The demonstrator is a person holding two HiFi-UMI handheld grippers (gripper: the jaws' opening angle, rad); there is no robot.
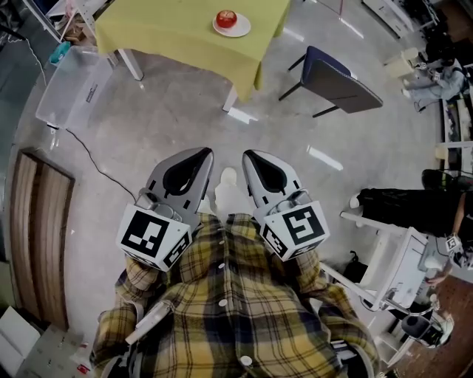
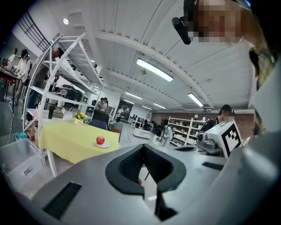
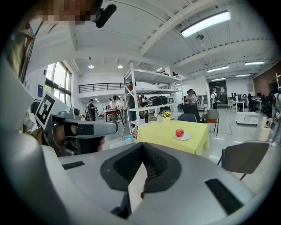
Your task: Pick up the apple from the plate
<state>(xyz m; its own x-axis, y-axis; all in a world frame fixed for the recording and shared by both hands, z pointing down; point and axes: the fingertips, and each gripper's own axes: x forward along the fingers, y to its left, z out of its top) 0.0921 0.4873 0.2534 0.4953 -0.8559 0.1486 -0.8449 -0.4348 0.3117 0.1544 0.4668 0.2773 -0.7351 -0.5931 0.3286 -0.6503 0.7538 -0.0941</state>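
Note:
A red apple rests on a small white plate near the corner of a yellow-covered table, far ahead of me across the floor. Both grippers are held close to my chest, well short of the table. The left gripper and the right gripper sit side by side, each shut with nothing between the jaws. In the left gripper view the apple lies left of and beyond the shut left gripper. From the right gripper view, the apple is up and right of the right gripper.
A dark blue chair stands right of the table. A clear plastic bin sits on the floor at its left, with a cable trailing away. A white shelf rack rises behind the table. A white cart is at my right.

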